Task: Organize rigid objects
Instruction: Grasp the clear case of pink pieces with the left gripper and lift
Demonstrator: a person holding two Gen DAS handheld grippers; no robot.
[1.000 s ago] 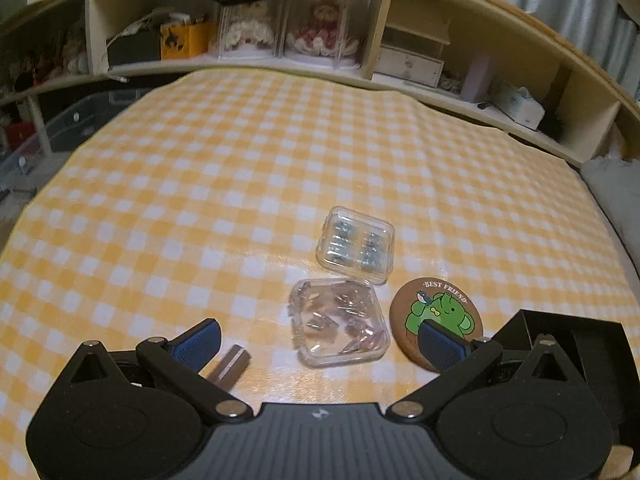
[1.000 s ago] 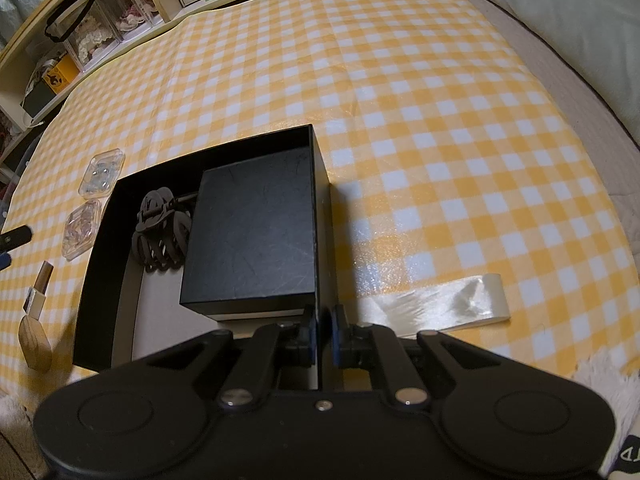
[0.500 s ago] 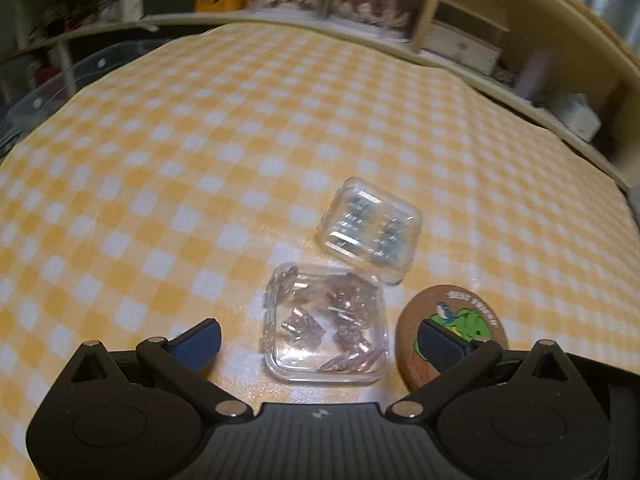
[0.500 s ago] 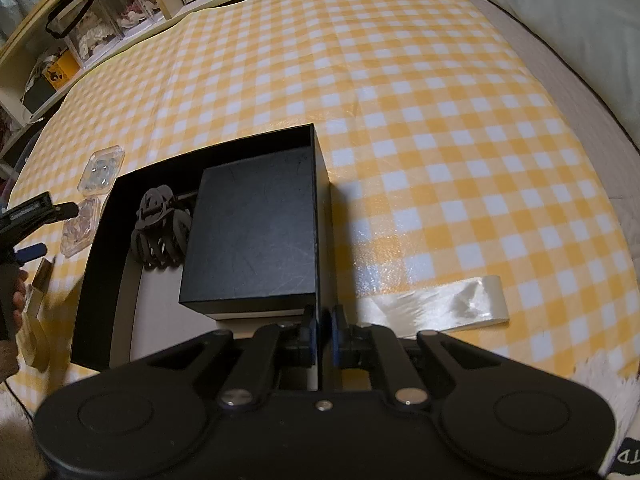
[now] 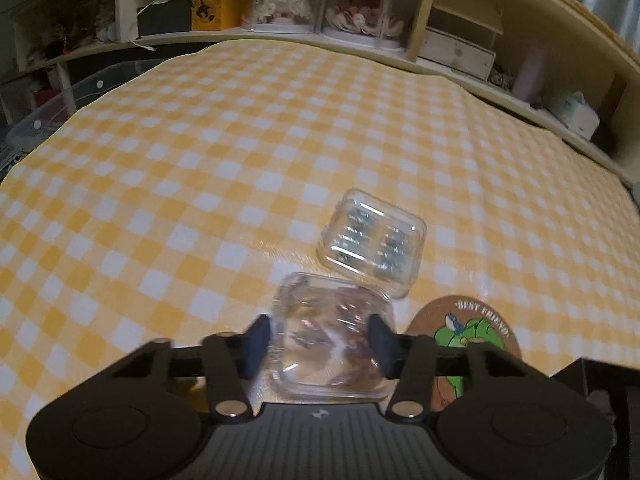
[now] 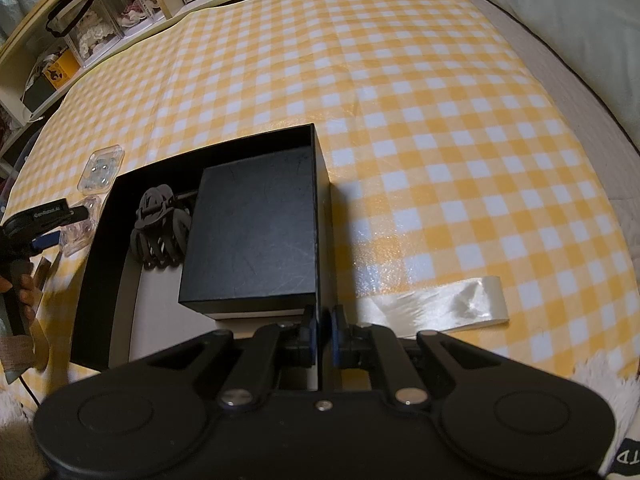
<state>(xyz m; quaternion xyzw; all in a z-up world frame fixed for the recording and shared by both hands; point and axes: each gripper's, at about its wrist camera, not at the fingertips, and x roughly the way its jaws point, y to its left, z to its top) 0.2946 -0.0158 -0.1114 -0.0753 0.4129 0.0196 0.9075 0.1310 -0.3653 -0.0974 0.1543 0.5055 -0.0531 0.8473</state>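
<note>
Moved in since earlier: left gripper (image 5: 318, 344) now pinching near clear case (image 5: 328, 344) by both sides | right gripper (image 6: 323, 334) pressed on black box (image 6: 208, 160) wall | advice: lift level, clear far case (image 5: 372, 244), badge (image 5: 476, 332) at right

Wide bare checked cloth (image 5: 224, 152) ahead; second clear case (image 5: 372, 242), round coaster (image 5: 472, 332) crowd right; shelf (image 5: 360, 46) bounds far edge.
</note>
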